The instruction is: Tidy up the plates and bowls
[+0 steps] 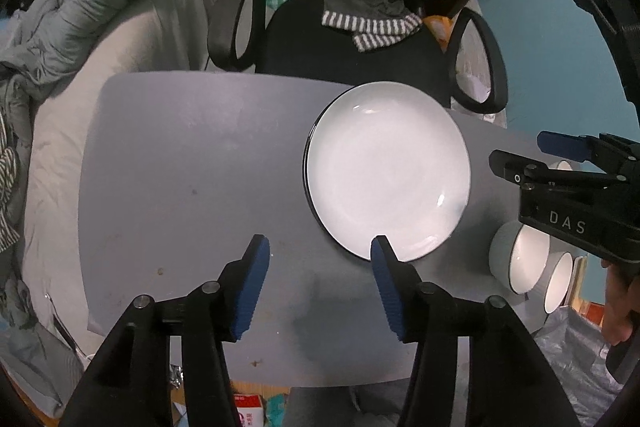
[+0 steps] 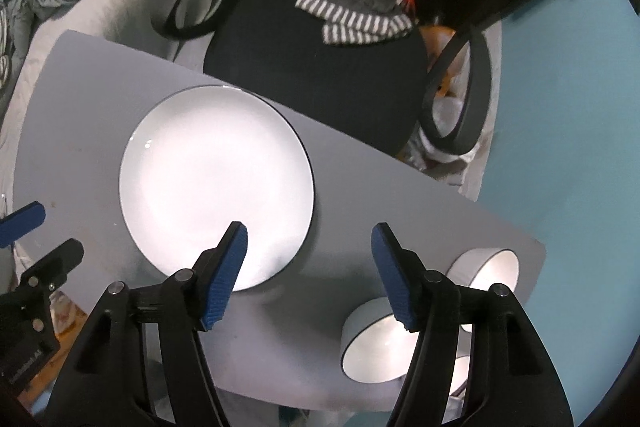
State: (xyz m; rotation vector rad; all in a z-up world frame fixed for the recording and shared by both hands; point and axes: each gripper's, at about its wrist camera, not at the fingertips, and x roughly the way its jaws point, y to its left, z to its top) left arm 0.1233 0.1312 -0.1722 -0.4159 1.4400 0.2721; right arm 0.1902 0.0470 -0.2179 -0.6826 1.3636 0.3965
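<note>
Both open wide and holding nothing, left gripper (image 1: 320, 251) and right gripper (image 2: 310, 239) above the desk (image 1: 192, 163), plates (image 1: 388, 171) stacked by the far edge, bowls (image 2: 378, 343) apart near the right end, not yet stacked.

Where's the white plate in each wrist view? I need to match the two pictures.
Left wrist view: the white plate sits right of centre on the grey table, its near rim by the left gripper's right fingertip.
Right wrist view: the white plate is left of centre, its near rim behind the right gripper's left fingertip.
Shared landmark: the black office chair beyond the table.
</note>
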